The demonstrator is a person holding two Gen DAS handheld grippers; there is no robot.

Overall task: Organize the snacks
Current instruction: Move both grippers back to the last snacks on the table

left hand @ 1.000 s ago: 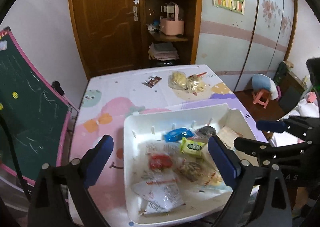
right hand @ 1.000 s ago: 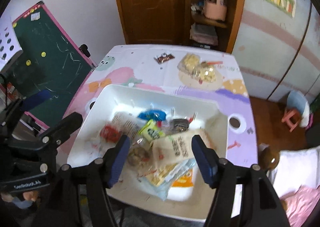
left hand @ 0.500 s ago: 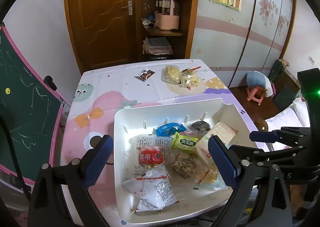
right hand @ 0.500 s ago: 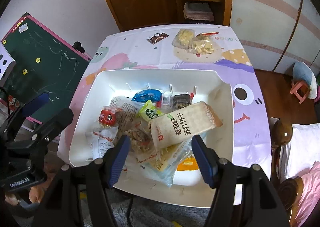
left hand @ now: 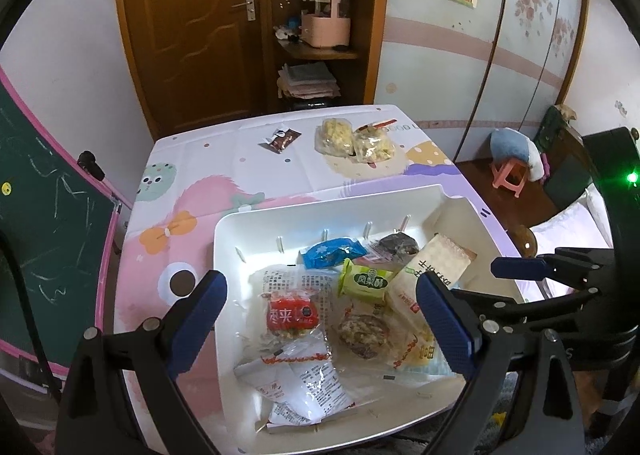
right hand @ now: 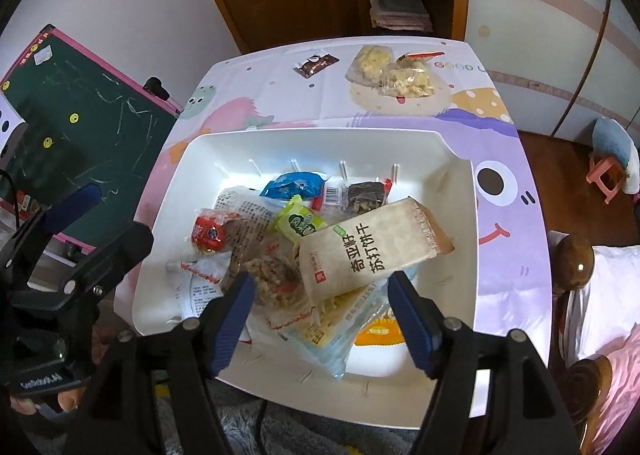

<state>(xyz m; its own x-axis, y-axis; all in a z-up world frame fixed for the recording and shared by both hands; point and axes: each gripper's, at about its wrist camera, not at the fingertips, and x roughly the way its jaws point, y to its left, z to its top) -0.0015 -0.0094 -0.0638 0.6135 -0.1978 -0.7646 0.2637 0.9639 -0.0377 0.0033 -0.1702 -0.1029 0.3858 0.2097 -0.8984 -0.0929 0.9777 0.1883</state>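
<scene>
Bedroom walls, a brown door (left hand: 192,27) and a corner shelf (left hand: 320,51) stand behind a table (left hand: 240,159) spread with a cartoon-print cloth. On its near half sits a big white bin (right hand: 456,159) heaped with wrapped snacks.

On top of the heap lies the beige cracker pack (right hand: 372,251). Its long axis runs diagonally, crimped end pointing toward the bin's right wall and raised a little, the other end toward the near edge. Under it lie a yellow-printed clear bag (right hand: 332,325) and a brown granola cake (right hand: 272,283). Farther back are a green pastry pack (right hand: 298,223), a red snack (right hand: 208,233), a blue packet (right hand: 294,185) and a dark wrapped bar (right hand: 366,195).

Outside the bin, at the table's far end, rest 2 clear bags of yellow snacks (left hand: 354,139), touching each other, and 1 small brown packet (left hand: 280,141) just beside them.

Both tools hover over the near part of the bin, empty. The left gripper (left hand: 320,329) is spread wide, and so is the right gripper (right hand: 322,321), its fingertips straddling the cracker pack's near end.

Likely trouble: the 3 far items sit well apart from both grippers, so a long reach could snag the bin's rim. Slick, loosely stacked wrappers may also slide, or 2 may lift together, if the pinch lands on an overlap.
</scene>
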